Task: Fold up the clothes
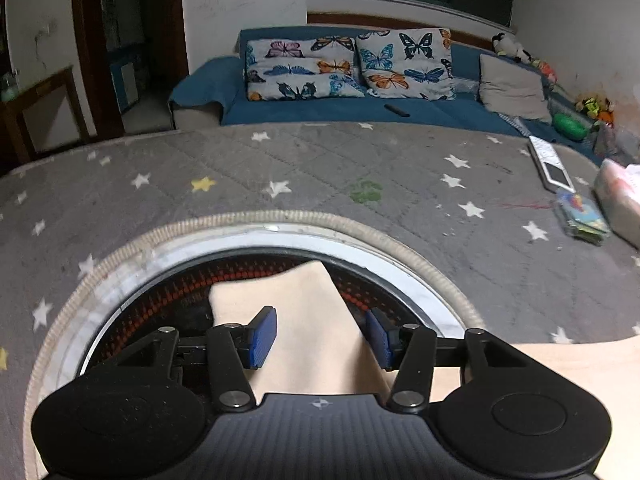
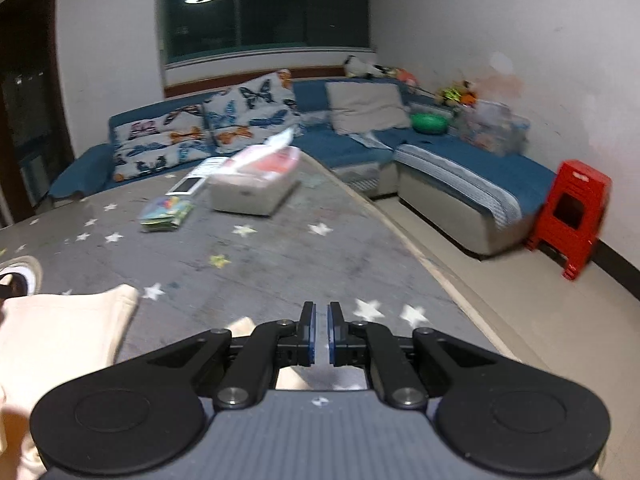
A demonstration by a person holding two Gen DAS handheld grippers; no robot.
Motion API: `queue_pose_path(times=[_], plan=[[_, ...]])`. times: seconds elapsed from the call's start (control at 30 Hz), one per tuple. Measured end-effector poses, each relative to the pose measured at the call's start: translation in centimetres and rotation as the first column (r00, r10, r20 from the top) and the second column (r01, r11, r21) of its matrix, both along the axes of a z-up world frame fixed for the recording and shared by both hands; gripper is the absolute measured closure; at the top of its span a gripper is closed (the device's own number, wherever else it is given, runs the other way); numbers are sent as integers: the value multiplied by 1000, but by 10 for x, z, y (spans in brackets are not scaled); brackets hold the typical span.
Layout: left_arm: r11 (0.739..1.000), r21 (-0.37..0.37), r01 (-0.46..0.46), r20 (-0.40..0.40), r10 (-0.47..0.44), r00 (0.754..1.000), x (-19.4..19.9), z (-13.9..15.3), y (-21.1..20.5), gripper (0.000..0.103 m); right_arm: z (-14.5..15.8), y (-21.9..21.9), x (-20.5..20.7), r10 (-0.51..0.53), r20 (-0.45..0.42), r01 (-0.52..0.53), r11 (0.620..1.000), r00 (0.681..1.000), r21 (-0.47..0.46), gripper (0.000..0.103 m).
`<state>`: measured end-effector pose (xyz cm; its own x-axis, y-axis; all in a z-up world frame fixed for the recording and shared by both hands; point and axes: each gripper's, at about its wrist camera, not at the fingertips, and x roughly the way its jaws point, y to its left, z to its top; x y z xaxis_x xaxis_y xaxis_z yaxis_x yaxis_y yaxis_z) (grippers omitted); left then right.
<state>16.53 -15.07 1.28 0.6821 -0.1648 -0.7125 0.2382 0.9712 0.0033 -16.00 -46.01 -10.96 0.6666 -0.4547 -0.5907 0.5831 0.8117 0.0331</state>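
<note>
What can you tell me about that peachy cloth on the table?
The cloth is pale peach, soft and fuzzy-looking, like fleece. One narrow end lies over the round dark opening in the grey starry table cover, between the left tool's open blue pads, which don't press it. The rest spreads rightward across the cover. The right tool is shut, empty.

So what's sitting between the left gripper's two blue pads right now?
A strip of the cream garment runs between the pads of the left gripper, draped over the round opening in the table cover. The pads stand apart from it. The left wrist view shows this.
</note>
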Motion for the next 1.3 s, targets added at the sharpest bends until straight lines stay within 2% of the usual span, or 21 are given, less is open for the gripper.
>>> queue_pose_path(times=[0.03,0.1,0.17,0.27,0.3,0.43,0.53,0.63,0.73,0.93,1.13,1.3], plan=[[1000,15,-3,5,3,1000,1,-1,-2,52,-1,-1,-3,-4,-4,4,1000,1000,5,98],[999,35,-7,14,7,1000,3,-1,-4,64,-2,-1,-6,3,-8,-2,1000,1000,13,98],[999,33,-6,18,6,1000,3,0,-3,86,-1,2,-8,19,-7,-19,1000,1000,14,95],[1000,-11,-21,17,21,1000,1,5,8,95,1,8,-6,48,-1,-48,999,999,16,93],[999,-21,-27,27,28,999,-2,8,12,96,1,11,-5,56,2,-56,998,998,18,92],[996,-78,-54,59,58,997,-14,24,35,97,2,22,1,102,6,-103,994,995,40,76],[989,-132,-65,94,78,993,-32,41,54,97,-1,33,4,140,-4,-140,989,990,57,70],[978,-190,-83,118,107,987,-50,57,78,98,-5,43,8,177,-14,-175,982,984,73,68],[965,-244,-96,153,136,979,-74,75,108,98,-8,49,13,201,-26,-199,976,979,84,62],[942,-307,-132,209,202,957,-129,99,167,98,-14,49,15,205,-60,-200,976,977,88,60],[923,-336,-188,217,270,938,-189,103,221,98,-22,42,8,184,-93,-177,981,978,84,58],[906,-324,-274,167,340,926,-224,83,253,98,-22,41,0,172,-97,-166,984,980,71,56]])
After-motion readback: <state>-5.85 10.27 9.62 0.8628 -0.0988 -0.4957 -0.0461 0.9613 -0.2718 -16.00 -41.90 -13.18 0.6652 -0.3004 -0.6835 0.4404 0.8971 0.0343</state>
